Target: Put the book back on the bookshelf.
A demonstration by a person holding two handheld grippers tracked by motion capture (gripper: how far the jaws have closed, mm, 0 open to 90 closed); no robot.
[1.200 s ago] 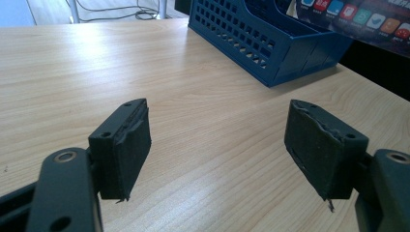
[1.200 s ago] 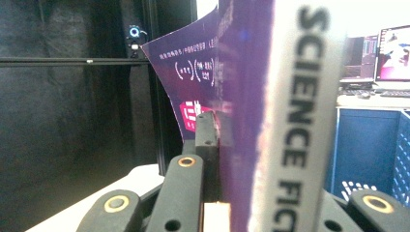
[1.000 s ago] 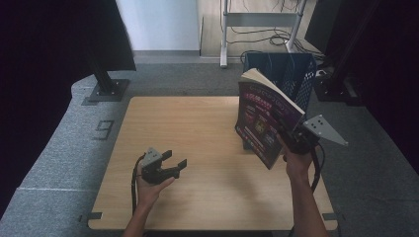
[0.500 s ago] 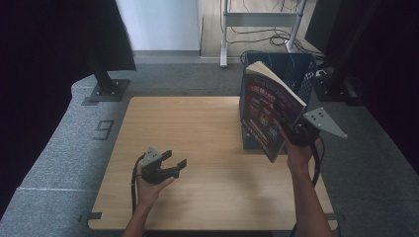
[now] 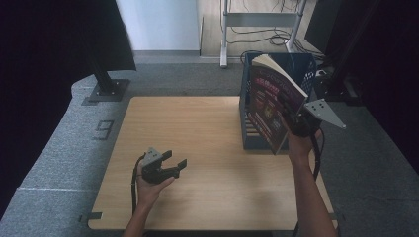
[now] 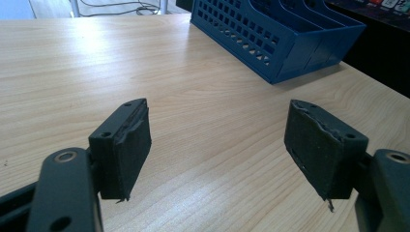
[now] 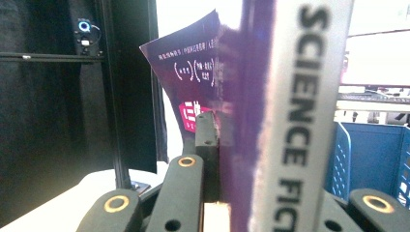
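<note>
**Right gripper holds a purple book upright beside the blue file rack**

The person's right forearm comes in from the near right edge of the table and rises toward the far right, the wrist cocked so that the right gripper sits above the table's right side with its grey three-cornered plate jutting out to the right. Its jaws are clamped on a book; in the right gripper view the left pad presses flat against the cover and the spine stands straight up between the jaws.

The left hand rests on the near left part of the table, palm up under the left gripper, which points right across the wood. Its jaws stand wide apart with nothing between them; in the left gripper view the two black pads frame bare tabletop.

The book is a thick paperback with a dark purple cover carrying pink and white print, a pale page edge along its top, and a grey spine lettered "SCIENCE FIC…". It is held on end, tilted slightly, its front cover curling away from the pages. It hangs clear of the tabletop, just in front of the blue file rack, a perforated plastic stand with slanted dividers at the far right of the table.
</note>
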